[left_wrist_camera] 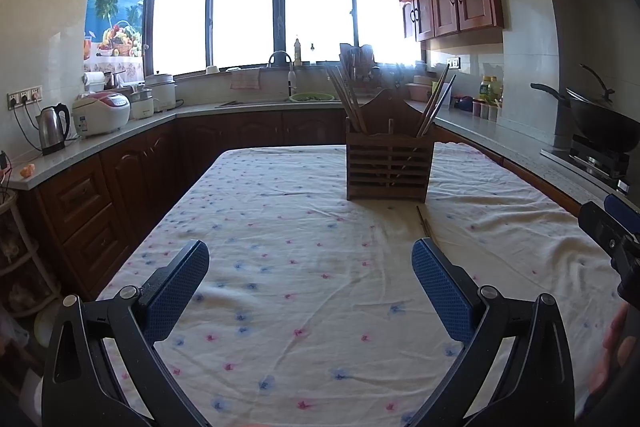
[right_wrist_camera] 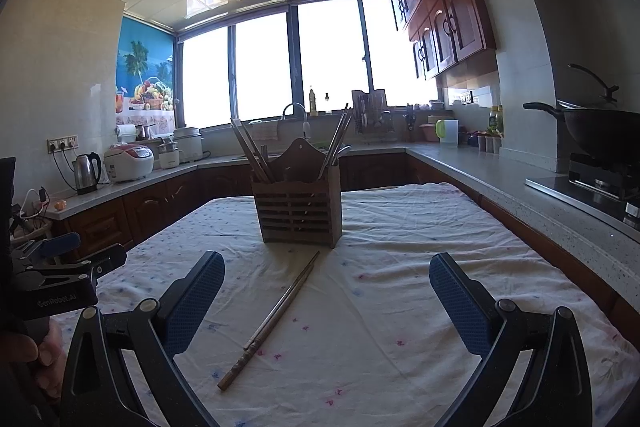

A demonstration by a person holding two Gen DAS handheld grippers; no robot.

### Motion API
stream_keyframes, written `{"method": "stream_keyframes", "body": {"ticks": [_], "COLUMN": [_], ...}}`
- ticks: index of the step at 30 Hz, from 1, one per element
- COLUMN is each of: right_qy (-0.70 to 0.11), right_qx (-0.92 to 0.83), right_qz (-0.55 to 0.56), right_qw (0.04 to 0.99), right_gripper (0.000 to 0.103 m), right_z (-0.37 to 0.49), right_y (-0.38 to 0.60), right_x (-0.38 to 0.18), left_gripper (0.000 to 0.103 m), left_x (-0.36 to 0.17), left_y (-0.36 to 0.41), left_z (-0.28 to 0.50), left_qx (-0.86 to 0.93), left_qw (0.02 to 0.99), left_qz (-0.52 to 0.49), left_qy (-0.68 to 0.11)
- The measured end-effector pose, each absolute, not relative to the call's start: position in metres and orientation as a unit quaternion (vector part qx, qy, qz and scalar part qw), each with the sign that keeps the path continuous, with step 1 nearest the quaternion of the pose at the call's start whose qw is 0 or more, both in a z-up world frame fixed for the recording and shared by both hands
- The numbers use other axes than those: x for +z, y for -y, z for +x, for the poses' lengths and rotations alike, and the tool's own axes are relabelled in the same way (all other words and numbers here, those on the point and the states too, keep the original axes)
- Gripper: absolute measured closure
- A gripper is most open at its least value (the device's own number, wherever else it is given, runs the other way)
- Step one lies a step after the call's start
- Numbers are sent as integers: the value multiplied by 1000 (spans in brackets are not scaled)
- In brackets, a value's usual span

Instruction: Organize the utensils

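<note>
Right gripper up close, blue pads spread wide, nothing between them but cloth and a pair of chopsticks. The chopsticks lie flat on the tablecloth, side by side and touching, running diagonally with the carved butt ends toward the camera and the tips pointing at the holder. They sit inside the gap of the jaws but closer to the left pad, touched by neither.

Over on the left wrist view, the left gripper is wide open too, empty, hovering over the flowered tablecloth. Just past its right pad, a sliver of the chopsticks shows on the cloth. At the right edge, part of the right gripper pokes in.

Further out, the wooden holder stands upright near the far end of the table, slatted front facing us. It has two compartments: a bundle of chopsticks leans out to the left in one, a few lean out to the right in the other.

Beyond that, the counter wraps around the room, with a kettle and a rice cooker on the left and a wok on the stove at right.
</note>
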State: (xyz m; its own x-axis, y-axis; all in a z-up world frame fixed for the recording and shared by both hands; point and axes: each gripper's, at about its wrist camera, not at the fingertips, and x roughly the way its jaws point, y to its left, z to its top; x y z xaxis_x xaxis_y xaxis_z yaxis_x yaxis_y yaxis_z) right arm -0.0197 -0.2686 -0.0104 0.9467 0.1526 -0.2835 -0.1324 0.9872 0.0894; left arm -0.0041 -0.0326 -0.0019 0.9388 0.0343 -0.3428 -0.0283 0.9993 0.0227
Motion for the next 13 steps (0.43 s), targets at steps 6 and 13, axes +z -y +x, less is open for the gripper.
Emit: {"method": "stream_keyframes", "body": {"ticks": [6, 13], "right_qy": [-147, -157], "right_qx": [73, 71], "right_qz": [36, 40], "right_qw": [986, 984], "right_gripper": [0, 0], "right_z": [-20, -12], "right_y": [269, 268], "right_x": [-10, -9], "left_gripper": [0, 0], "left_x": [-2, 1], "left_y": [34, 34], "left_z": [-2, 4], "left_qx": [12, 0], "left_qw": [984, 983], "left_qz": [8, 0], "left_qy": [-176, -185]}}
